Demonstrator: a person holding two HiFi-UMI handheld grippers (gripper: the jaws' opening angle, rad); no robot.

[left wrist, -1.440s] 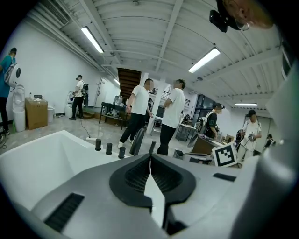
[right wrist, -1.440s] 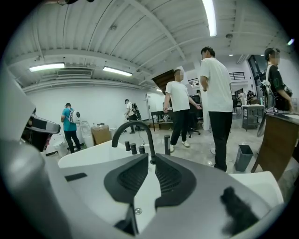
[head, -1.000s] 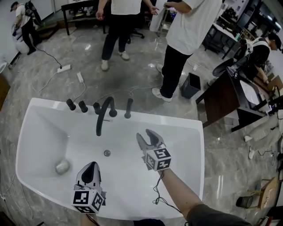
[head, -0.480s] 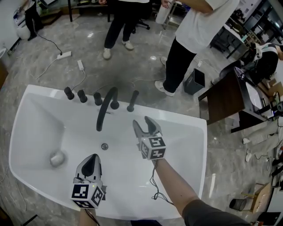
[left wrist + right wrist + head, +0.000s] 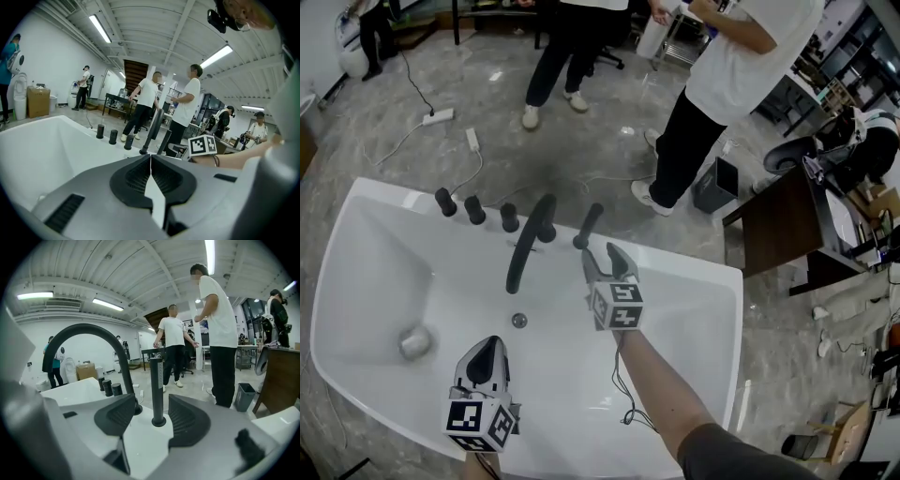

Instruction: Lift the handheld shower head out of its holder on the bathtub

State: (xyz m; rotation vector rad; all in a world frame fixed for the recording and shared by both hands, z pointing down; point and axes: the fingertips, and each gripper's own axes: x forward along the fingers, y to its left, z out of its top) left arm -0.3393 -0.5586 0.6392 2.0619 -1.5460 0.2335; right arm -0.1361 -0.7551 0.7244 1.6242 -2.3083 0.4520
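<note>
While the shower head (image 5: 588,225) stood upright in its holder (image 5: 158,422) on the far rim of the bathtub (image 5: 703,281), just right of the curved spout (image 5: 525,248), we held the right tongs (image 5: 602,255) close in front of it. Their jaws had just been opening and stood wide apart, empty. Along them the black stem showed in the gap between the two ribbed pads (image 5: 117,416), with white rim visible on either side and neither pad touching it. We held the left tongs (image 5: 490,352) lower over the white basin, nearer to us, their jaws pressed together on nothing. Three short black knobs (image 5: 474,209) stood in a row on the rim left of the spout. People (image 5: 741,66) stood on the grey floor (image 5: 487,122) beyond the tub.
</note>
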